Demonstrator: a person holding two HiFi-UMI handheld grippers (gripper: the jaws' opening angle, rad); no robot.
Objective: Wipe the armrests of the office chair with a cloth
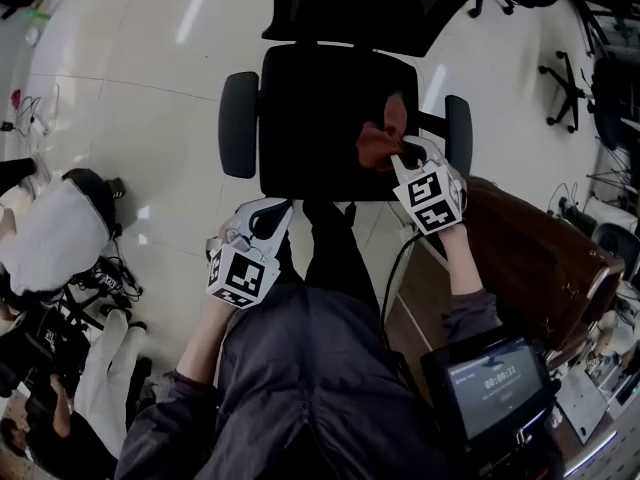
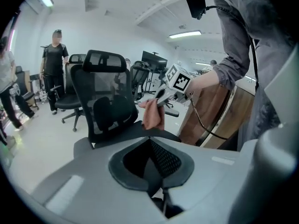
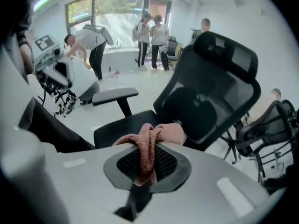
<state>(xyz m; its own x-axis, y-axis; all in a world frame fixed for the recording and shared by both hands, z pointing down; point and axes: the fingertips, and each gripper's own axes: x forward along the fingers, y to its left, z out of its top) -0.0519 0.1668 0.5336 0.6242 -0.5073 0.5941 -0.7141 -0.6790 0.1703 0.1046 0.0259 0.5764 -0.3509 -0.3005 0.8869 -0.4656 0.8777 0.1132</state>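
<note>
Though clamped in the right gripper (image 3: 147,158), cloth (image 3: 170,133) partly hidden

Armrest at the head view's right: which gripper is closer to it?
Right. The right gripper, shut on the cloth, hangs over the seat beside that armrest; the left gripper is off at the seat's front left corner.

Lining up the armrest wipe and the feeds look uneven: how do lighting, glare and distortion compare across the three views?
Head view: dim, high contrast, the office chair nearly a black mass, light streaks glaring off the floor. Left gripper view: bright, fisheye-curved, dark corners, the cloth fairly sharp in the right tool. Right gripper view: windows blown out behind, cloth crisp up close.
</note>
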